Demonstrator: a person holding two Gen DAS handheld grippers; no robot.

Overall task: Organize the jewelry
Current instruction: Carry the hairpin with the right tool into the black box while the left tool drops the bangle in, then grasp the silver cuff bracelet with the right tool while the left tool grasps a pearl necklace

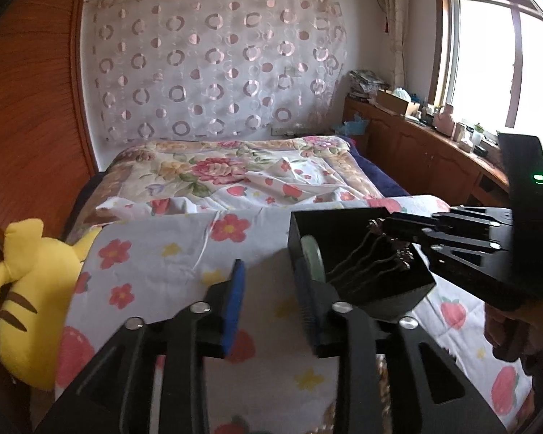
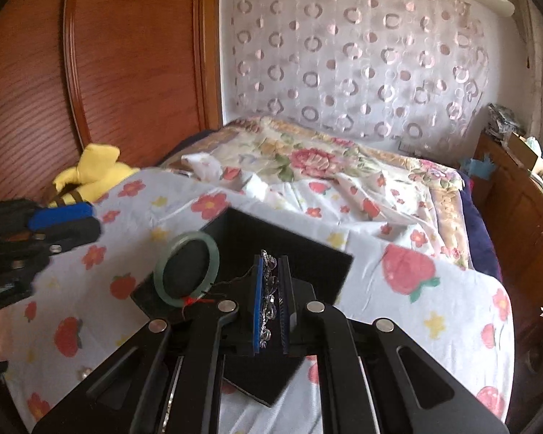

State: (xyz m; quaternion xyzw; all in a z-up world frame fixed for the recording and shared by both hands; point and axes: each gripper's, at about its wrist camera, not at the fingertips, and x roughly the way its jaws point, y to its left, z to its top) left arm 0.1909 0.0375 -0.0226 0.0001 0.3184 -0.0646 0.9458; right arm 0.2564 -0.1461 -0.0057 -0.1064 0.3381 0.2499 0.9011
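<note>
An open black box (image 1: 380,289) (image 2: 307,253) lies on the flowered bedsheet. A pale green jade bangle (image 1: 313,258) (image 2: 186,271) with a red thread leans against the box's left wall. My right gripper (image 2: 269,300) (image 1: 398,240) is over the box, shut on a sparkly silver jewelry piece (image 2: 269,289) (image 1: 403,255). Thin dark strands from the piece trail down into the box. My left gripper (image 1: 271,300) (image 2: 72,224) stands open just left of the box, with nothing between its blue pads.
A yellow plush toy (image 1: 29,289) (image 2: 90,173) lies at the bed's left edge against the wooden wardrobe (image 2: 90,72). A folded floral quilt (image 1: 217,170) covers the far bed. A cluttered wooden cabinet (image 1: 434,152) runs along the right under the window. A small silvery item (image 2: 83,372) rests on the sheet.
</note>
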